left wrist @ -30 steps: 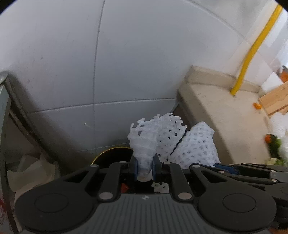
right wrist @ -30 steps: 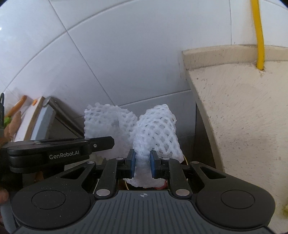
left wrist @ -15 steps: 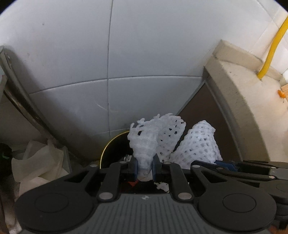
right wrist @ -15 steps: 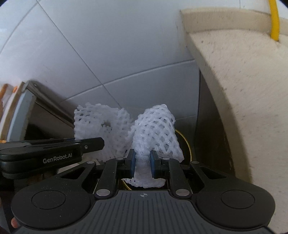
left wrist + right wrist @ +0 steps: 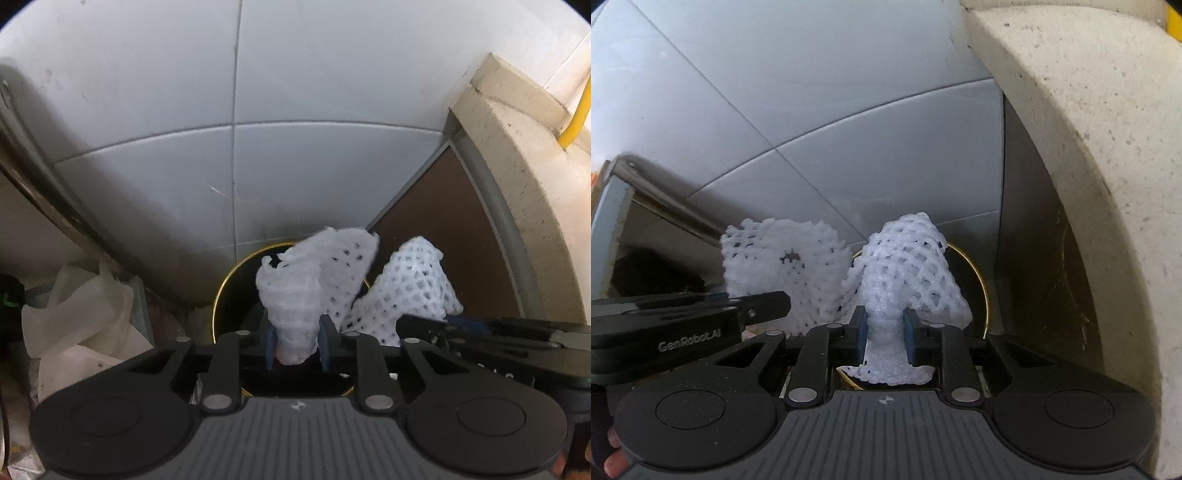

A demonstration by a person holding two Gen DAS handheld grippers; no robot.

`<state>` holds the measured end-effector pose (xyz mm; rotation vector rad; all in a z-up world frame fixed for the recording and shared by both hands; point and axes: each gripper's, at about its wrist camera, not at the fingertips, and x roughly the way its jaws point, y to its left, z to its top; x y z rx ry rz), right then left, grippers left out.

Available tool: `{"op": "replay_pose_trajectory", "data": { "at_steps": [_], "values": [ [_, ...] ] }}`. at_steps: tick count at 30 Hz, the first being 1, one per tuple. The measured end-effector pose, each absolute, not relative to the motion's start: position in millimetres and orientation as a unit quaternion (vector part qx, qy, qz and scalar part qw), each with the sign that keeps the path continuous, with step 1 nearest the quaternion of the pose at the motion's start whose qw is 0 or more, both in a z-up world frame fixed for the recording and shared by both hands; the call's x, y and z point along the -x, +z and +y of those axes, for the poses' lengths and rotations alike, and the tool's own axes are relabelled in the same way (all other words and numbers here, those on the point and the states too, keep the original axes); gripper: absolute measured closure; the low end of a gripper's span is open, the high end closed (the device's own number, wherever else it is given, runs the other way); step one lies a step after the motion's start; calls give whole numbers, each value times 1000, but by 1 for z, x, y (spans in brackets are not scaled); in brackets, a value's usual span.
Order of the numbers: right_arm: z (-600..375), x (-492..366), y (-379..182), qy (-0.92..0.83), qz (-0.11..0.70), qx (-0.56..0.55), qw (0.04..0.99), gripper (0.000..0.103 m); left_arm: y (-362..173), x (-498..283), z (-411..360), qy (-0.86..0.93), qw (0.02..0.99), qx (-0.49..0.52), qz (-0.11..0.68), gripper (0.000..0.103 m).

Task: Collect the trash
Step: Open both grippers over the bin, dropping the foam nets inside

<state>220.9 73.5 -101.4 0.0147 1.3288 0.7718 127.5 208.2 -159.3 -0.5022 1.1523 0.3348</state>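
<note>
My left gripper (image 5: 295,343) has a white foam fruit net (image 5: 317,280) between its blue pads, which still touch it as the jaws are opening. My right gripper (image 5: 884,332) pinches the neck of a second white foam net (image 5: 908,269), and its jaws are opening too. Both nets hang over a round black bin with a gold rim (image 5: 229,295), also seen under the right gripper as the gold rim (image 5: 982,291). The two grippers are side by side: the right gripper (image 5: 424,325) shows beside the left one, and the left gripper (image 5: 768,302) shows beside the right one.
A grey tiled wall (image 5: 295,129) rises just behind the bin. A beige stone counter edge (image 5: 1089,147) and a brown cabinet panel (image 5: 443,240) close in on the right. Crumpled white plastic (image 5: 74,314) and a slanted metal rail (image 5: 37,177) lie to the left.
Both grippers have sunk towards the bin and tipped further down, so its gold rim now shows under the nets. The pads of both stand a little wider apart around the nets.
</note>
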Motion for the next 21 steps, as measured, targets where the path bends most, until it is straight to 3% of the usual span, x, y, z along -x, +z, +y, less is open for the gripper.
{"op": "replay_pose_trajectory", "data": {
  "at_steps": [2,4,7,21],
  "values": [
    [75,-223,-105,346,603,-7,719,71,-162,-128,208,158,792,237,540,76],
    [76,-224,-108,343,604,-6,719,65,-163,-128,208,159,790,239,542,75],
    [80,-224,-113,341,606,-4,718,65,-165,-129,207,157,789,237,544,74],
    [88,-228,-123,331,611,-7,719,55,-165,-127,206,158,789,242,542,74]
  ]
}}
